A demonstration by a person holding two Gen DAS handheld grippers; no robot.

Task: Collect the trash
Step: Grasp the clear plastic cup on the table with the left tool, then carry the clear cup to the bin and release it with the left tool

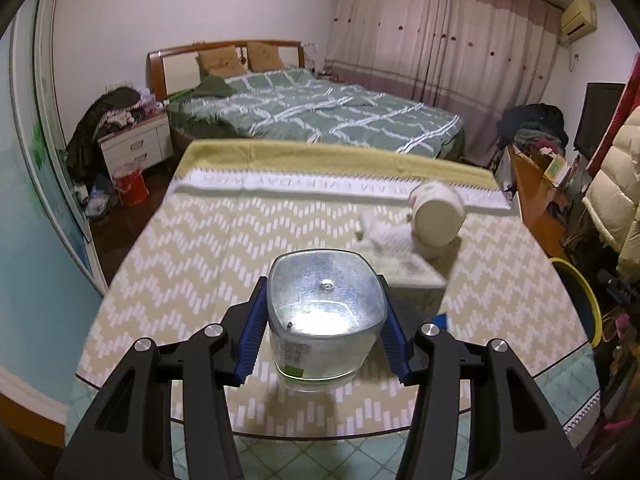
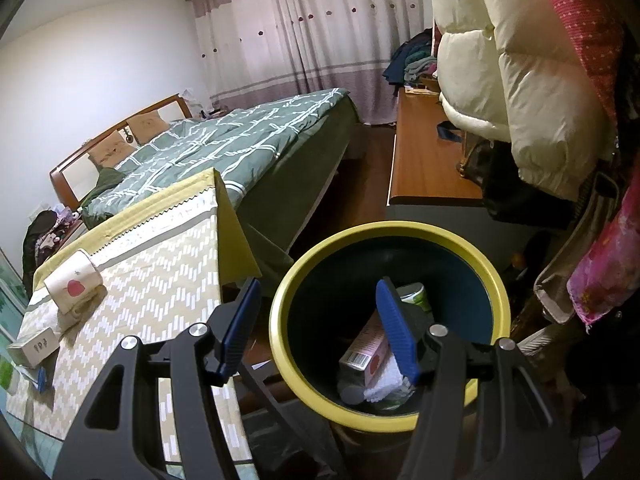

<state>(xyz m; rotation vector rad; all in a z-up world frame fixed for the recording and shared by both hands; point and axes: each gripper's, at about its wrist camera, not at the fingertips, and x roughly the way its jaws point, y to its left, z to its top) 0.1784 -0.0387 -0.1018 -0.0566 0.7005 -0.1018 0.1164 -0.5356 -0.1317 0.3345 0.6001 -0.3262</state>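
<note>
Clear plastic bottle [image 1: 326, 312] clamped base-forward in your left gripper [image 1: 323, 334] above the chevron-patterned tablecloth [image 1: 200, 248], your right gripper [image 2: 318, 330] spread apart, empty, over the yellow-rimmed dark trash bin [image 2: 280, 344].

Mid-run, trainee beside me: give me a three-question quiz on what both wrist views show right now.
1. True or false: the left gripper is shut on the clear plastic bottle.
2. Over what does the open right gripper hang? A) bed B) yellow-rimmed bin C) wooden cabinet
3. Fill in: on the table, the tissue roll lies on its ____.

Key: 1 true; 2 B, with a pink carton already inside; 3 side.
</note>
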